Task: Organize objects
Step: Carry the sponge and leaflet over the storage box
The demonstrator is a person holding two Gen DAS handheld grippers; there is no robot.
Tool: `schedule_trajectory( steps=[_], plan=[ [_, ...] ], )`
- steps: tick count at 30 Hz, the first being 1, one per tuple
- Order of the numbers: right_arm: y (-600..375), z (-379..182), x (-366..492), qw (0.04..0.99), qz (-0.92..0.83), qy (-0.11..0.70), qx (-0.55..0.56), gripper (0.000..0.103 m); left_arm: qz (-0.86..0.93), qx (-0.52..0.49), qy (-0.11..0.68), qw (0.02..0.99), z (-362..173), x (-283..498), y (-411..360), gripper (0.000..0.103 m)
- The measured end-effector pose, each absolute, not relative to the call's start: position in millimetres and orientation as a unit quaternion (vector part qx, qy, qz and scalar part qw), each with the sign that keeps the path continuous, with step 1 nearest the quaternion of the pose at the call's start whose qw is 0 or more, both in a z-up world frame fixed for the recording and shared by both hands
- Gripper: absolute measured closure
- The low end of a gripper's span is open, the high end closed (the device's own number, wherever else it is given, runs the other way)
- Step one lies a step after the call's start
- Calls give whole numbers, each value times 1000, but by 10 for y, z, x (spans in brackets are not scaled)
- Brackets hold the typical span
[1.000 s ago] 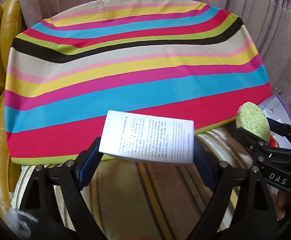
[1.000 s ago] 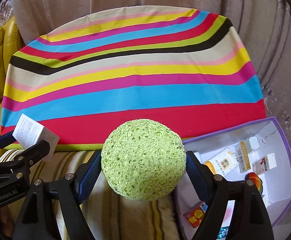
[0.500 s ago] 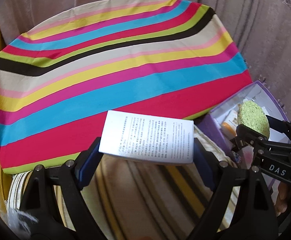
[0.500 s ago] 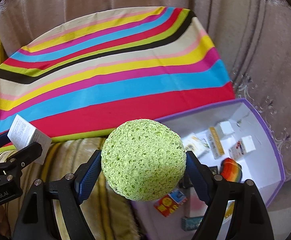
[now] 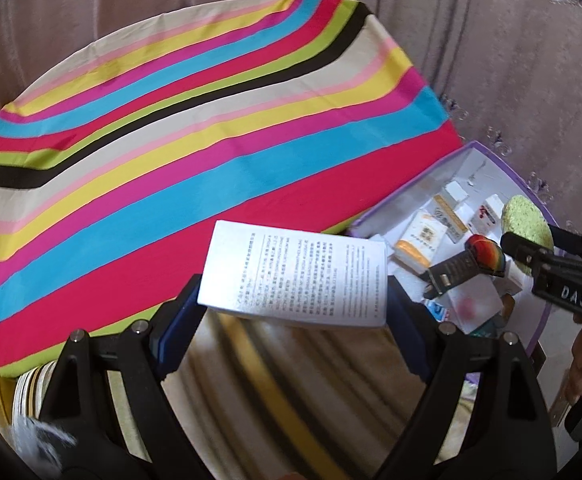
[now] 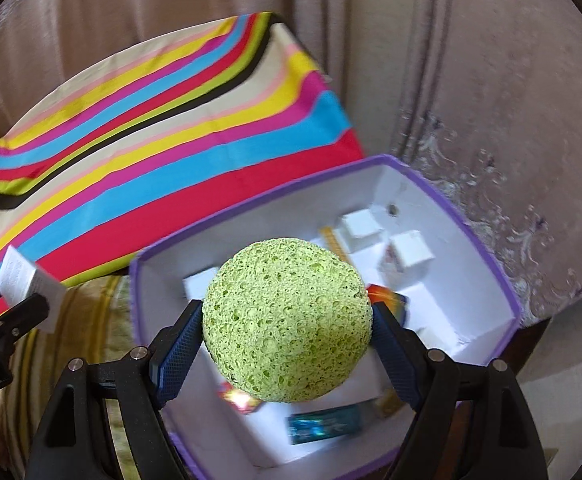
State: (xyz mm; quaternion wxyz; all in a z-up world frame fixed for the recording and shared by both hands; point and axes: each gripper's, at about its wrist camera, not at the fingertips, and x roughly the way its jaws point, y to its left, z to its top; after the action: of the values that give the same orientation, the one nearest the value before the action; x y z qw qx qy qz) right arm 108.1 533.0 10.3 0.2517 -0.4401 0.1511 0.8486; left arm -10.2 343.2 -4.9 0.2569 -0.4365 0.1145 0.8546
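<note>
Left gripper (image 5: 293, 312): clamped on a white printed box (image 5: 294, 279), blue pads pressing its two short ends.
White printed box: long axis crosswise between the pads, printed face up toward the camera, right end dipped slightly; held in the air over the striped sofa seat (image 5: 275, 392), near edge of the cushion behind it.
Right gripper (image 6: 287, 334): clamped on a green sponge (image 6: 287, 328), one pad at each side.
Green sponge: round, porous face toward the camera, no clear long axis in the right wrist view; seen edge-on as a thin oval from the left wrist view (image 5: 527, 222); held above the open box.
Purple-rimmed box (image 6: 487, 256): open, white inside, just right of the seat; small cartons, a rainbow-coloured item (image 5: 487, 252) and a blue packet (image 6: 327, 424) lying inside.
Striped cushion (image 5: 179, 152): leaning behind the seat, bands running left to right.
Curtain (image 6: 471, 80): brownish, behind everything.
</note>
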Motion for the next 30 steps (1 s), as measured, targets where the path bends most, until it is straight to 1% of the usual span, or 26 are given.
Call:
schedule_trajectory(
  steps=[13, 21, 30],
  plan=[
    [6005, -11, 1498, 337, 817, 174, -434, 21, 828, -428, 152, 328, -63, 42, 4101, 15],
    [6120, -132, 1579, 351, 807, 183, -437, 21, 807, -439, 160, 362, -160, 26, 4588, 15],
    [6176, -223, 1566, 357, 803, 185, -440, 21, 789, -450, 157, 389, -278, 9, 4950, 15]
  ],
)
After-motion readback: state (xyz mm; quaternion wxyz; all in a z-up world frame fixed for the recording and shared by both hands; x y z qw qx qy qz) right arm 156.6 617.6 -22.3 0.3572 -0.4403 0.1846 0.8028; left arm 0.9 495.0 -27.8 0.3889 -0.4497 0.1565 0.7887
